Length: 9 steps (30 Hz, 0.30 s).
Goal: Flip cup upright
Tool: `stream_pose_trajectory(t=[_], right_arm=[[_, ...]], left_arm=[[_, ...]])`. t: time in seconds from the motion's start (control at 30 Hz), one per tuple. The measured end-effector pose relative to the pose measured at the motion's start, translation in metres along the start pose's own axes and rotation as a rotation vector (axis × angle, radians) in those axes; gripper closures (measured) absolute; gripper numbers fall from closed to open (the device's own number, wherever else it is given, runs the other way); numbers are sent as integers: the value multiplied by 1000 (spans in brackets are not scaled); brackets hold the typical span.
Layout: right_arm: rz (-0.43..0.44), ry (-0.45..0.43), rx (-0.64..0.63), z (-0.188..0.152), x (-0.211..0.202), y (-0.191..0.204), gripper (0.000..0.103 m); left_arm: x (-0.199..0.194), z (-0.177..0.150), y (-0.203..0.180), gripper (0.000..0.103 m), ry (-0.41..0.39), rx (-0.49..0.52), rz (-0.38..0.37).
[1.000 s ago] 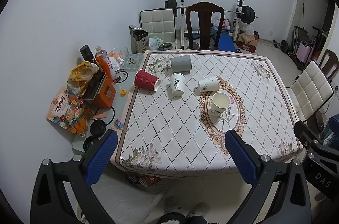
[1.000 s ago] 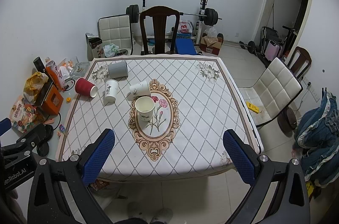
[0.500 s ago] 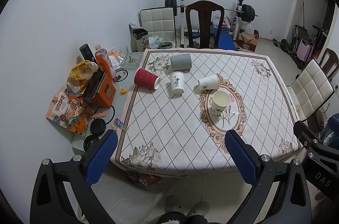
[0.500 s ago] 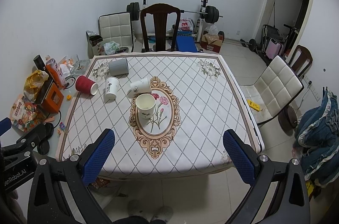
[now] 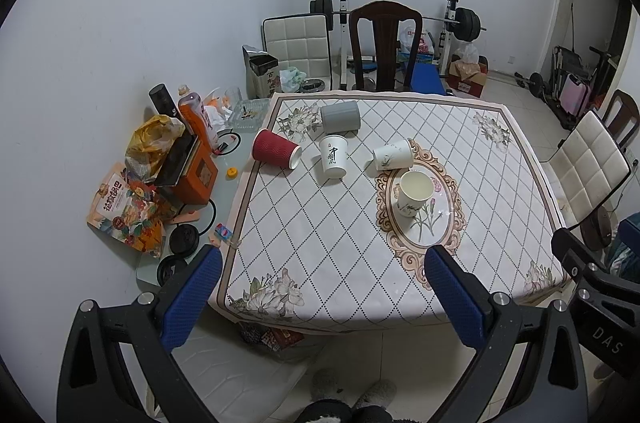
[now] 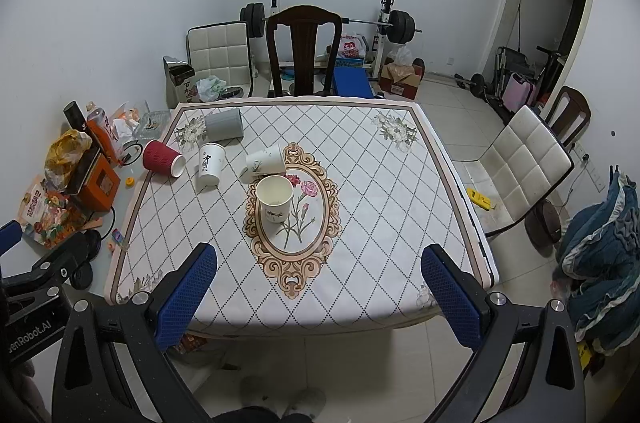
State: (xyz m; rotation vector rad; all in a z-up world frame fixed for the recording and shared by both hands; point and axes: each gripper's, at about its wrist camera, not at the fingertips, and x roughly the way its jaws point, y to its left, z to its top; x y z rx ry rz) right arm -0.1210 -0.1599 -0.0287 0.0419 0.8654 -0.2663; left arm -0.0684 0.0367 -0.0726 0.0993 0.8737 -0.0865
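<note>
Several cups are on the patterned table (image 5: 304, 231) (image 6: 392, 207). One white paper cup (image 5: 414, 192) (image 6: 274, 198) stands upright on the oval motif. A white floral cup (image 5: 393, 154) (image 6: 265, 160), a white cup with black writing (image 5: 333, 156) (image 6: 211, 164), a red ribbed cup (image 5: 276, 148) (image 6: 162, 158) and a grey cup (image 5: 340, 117) (image 6: 224, 124) lie on their sides behind it. My left gripper (image 5: 324, 299) and right gripper (image 6: 320, 297) are open and empty, held back off the table's near edge.
Snack bags, an orange box (image 5: 192, 169) and bottles crowd a low glass side table on the left. A dark wooden chair (image 5: 385, 43) stands behind the table, a white padded chair (image 6: 524, 159) to the right. Gym weights stand at the back wall.
Both grippers have drawn back and up slightly from the table, so the table looks a little smaller. The cups have not moved.
</note>
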Motion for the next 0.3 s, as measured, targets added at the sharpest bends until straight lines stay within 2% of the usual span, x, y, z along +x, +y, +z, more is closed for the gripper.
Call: stream_pose_trajectory(t=[0.3], right_arm=[[2,4,0,0,0,0,0]], left_arm=[[1,-1,-1,0,2,-2,-7]])
